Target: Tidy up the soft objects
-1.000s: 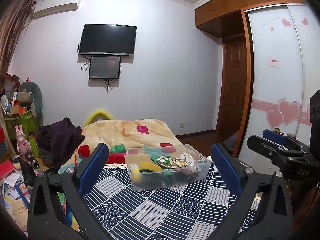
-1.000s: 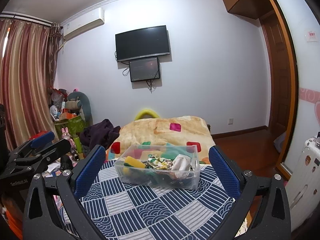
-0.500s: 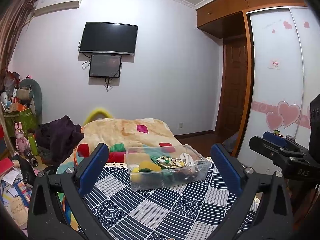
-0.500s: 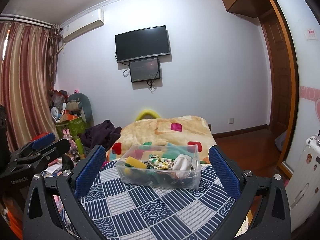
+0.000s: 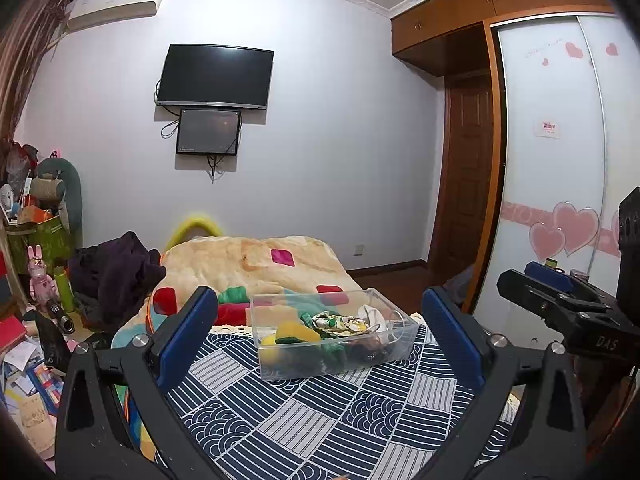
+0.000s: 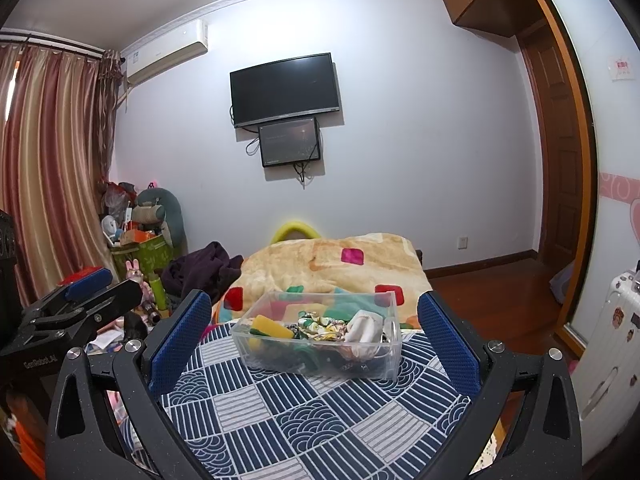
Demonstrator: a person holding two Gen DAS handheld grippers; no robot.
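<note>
Resting on the blue-and-white patterned cloth (image 5: 304, 412), the clear plastic bin (image 5: 336, 360) sits ahead of both grippers, close to the cloth's far edge. In the left wrist view its long axis runs across the frame, rising slightly to the right, with one long wall facing the camera. In the right wrist view the same bin (image 6: 320, 356) lies with its long axis left to right, the right end a little nearer.

Contents noted: a yellow sponge-like piece (image 6: 272, 327) at the left end, lying lengthwise along the bin with its far end angled toward the back wall; green fabric (image 5: 332, 354) below and beside it; a floral patterned cloth (image 6: 320, 326) at the middle; a white soft item (image 6: 366, 330) toward the right end. The dark items at the bottom cannot be identified.

The left gripper (image 5: 328, 336) is spread wide, its blue pads (image 5: 188, 332) standing either side of the bin in view, holding nothing and well short of it. The right gripper (image 6: 316, 336) is likewise fully released and empty, its pads (image 6: 180, 340) framing the bin without contact. Each gripper shows at the edge of the other's view.

Beyond the cloth lies a beige blanket (image 6: 336, 264) with coloured squares. A dark television (image 6: 285, 88) hangs on the far wall.
</note>
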